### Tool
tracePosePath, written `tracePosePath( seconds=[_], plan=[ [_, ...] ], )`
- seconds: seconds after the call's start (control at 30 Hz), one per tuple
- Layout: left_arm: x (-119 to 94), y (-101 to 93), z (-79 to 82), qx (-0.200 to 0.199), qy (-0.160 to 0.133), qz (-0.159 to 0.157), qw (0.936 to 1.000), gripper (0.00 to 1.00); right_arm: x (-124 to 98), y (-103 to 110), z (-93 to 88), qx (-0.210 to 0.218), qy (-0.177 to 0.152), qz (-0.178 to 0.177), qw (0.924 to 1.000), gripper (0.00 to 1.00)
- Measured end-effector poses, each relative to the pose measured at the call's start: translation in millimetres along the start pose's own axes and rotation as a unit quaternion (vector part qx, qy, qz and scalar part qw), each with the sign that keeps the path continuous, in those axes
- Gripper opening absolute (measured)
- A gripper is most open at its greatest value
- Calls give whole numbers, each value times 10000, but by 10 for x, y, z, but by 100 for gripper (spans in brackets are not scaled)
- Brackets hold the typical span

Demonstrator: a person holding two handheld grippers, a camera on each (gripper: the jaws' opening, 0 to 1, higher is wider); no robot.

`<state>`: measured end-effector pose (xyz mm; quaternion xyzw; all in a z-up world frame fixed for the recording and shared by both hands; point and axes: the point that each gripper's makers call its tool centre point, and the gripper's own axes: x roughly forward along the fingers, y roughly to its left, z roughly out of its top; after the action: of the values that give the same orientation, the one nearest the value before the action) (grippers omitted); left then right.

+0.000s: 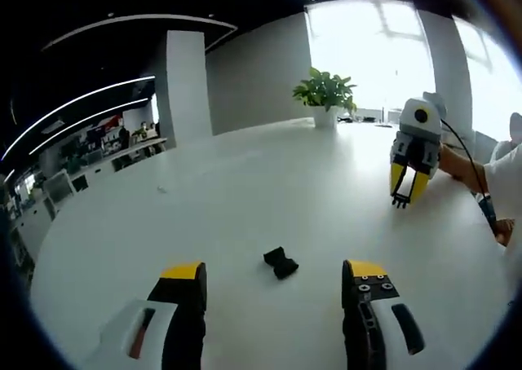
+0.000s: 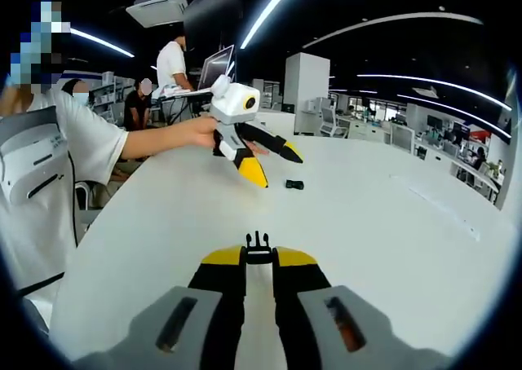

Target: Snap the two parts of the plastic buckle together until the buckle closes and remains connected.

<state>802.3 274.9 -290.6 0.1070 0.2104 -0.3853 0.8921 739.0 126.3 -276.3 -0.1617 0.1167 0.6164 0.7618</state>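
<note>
Right gripper view, jaws pinching buckle prong

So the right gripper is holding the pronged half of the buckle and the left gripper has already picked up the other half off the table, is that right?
Not quite. The right gripper does hold the pronged half, but the left gripper is open and holds nothing. The other half lies on the white table between its jaws, as the left gripper view shows.

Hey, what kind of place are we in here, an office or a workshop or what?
Most likely an open-plan office. The work goes on at a large white table with a potted plant on it, rows of desks with monitors stand behind, and long strip lights run across a dark ceiling.
</note>
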Motion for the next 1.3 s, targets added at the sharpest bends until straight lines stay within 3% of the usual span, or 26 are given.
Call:
tracePosePath(
  seconds=[0.17, 0.4, 0.7, 1.17, 1.3],
  plan=[
    [51, 16, 16, -84, -86, -126, 9998, 58, -9, 3, 2, -6, -13, -35, 10000, 11],
    [109, 55, -13, 49, 31, -174, 9998, 49, -15, 3, -1, 7, -24, -49, 10000, 11],
    [105, 34, -19, 22, 38, -153, 9999, 27, -32, -2, -1, 12, -39, -64, 10000, 11],
    [118, -65, -32, -23, 6, -385, 9993, 14, -52, 8, -7, 19, -72, -74, 9999, 11],
    [112, -80, -32, -22, -46, -416, 9991, 6, -52, 16, -3, 12, -80, -82, 9999, 11]
  ],
)
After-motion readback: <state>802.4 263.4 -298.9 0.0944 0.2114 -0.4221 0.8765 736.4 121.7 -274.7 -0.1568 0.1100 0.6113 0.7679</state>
